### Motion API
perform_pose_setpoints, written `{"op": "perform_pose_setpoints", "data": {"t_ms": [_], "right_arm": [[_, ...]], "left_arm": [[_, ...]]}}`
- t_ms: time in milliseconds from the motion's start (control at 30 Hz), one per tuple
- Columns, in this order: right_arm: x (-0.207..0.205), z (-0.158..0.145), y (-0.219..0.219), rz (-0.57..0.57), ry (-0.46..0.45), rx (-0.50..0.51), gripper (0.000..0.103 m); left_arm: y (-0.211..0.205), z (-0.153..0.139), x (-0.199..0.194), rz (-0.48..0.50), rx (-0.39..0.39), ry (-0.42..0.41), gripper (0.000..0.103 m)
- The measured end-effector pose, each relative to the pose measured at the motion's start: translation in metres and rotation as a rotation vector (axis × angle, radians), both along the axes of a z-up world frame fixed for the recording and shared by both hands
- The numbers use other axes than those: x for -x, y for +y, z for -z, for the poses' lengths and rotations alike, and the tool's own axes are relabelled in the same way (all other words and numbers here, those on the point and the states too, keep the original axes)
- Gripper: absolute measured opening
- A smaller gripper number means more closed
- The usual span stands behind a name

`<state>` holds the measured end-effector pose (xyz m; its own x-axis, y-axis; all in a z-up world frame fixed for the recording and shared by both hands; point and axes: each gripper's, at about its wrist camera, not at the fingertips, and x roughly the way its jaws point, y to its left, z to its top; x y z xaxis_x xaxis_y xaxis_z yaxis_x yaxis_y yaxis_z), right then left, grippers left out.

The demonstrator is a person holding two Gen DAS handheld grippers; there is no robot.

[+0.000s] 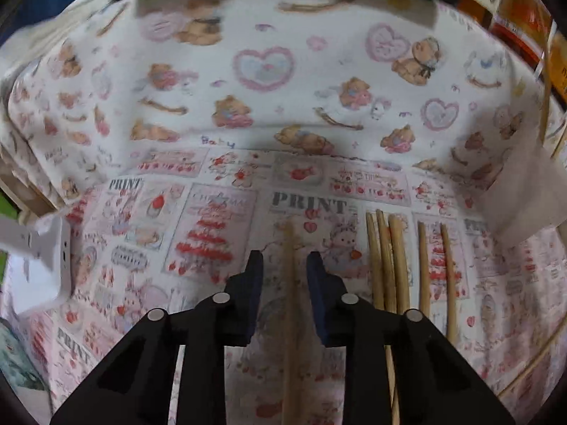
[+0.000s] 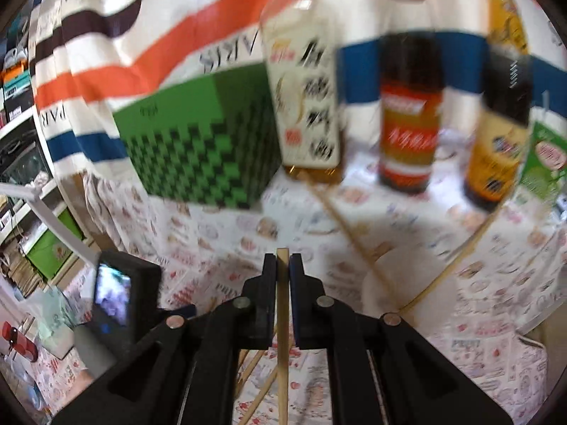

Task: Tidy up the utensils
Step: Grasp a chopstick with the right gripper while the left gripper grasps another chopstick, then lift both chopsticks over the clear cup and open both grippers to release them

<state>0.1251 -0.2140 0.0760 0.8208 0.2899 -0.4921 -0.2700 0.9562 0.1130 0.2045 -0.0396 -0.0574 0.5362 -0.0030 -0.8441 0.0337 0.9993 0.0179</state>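
In the left wrist view a pale wooden chopstick [image 1: 288,304] lies on the printed cloth [image 1: 212,233], running between the fingers of my left gripper [image 1: 285,260]. The jaws stand a little apart, with a gap on each side of the stick. Several more chopsticks [image 1: 388,265] lie side by side just to the right, and two more [image 1: 437,269] lie beyond them. In the right wrist view my right gripper [image 2: 282,260] is shut on one chopstick [image 2: 282,336], held off the table and running along the fingers. Loose chopsticks [image 2: 255,364] lie below it.
A green checkered box [image 2: 198,145] and three bottles [image 2: 409,113] stand at the back of the table. Thin bamboo sticks [image 2: 354,244] cross the cloth to the right. A black camera with a lit screen [image 2: 120,294] sits at the left. A white object [image 1: 46,258] lies at the left edge.
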Motion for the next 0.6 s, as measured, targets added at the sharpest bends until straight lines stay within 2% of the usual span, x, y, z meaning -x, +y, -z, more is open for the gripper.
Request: {"op": "perform_pose_setpoints", "data": {"t_ms": [67,133,200,267,367,500,600], "right_arm": [[0.004,-0.008,-0.006,0.010,-0.023,-0.015,0.007],[0.008,-0.017,-0.016,0.005,-0.036,-0.038,0.007],[0.012,-0.025,-0.028,0.007,-0.039,-0.061,0.007],[0.015,-0.031,-0.039,0.009,-0.050,-0.085,0.007],[0.024,-0.038,-0.050,0.013,-0.071,-0.108,0.007],[0.033,-0.046,-0.066,0.022,-0.110,-0.127,0.007],[0.040,-0.050,-0.073,0.028,-0.133,-0.119,0.007]], "left_arm": [[-0.005,-0.001,-0.003,-0.003,-0.005,0.020,0.012],[-0.007,-0.002,-0.006,-0.017,-0.001,0.051,0.011],[-0.007,-0.003,-0.010,-0.019,0.013,0.091,0.004],[-0.007,-0.006,-0.011,-0.029,0.026,0.126,0.004],[-0.007,-0.027,0.002,-0.006,0.040,0.082,0.004],[-0.015,-0.082,0.033,0.044,0.089,-0.035,0.004],[-0.027,-0.125,0.056,0.079,0.083,-0.121,0.003]]}}
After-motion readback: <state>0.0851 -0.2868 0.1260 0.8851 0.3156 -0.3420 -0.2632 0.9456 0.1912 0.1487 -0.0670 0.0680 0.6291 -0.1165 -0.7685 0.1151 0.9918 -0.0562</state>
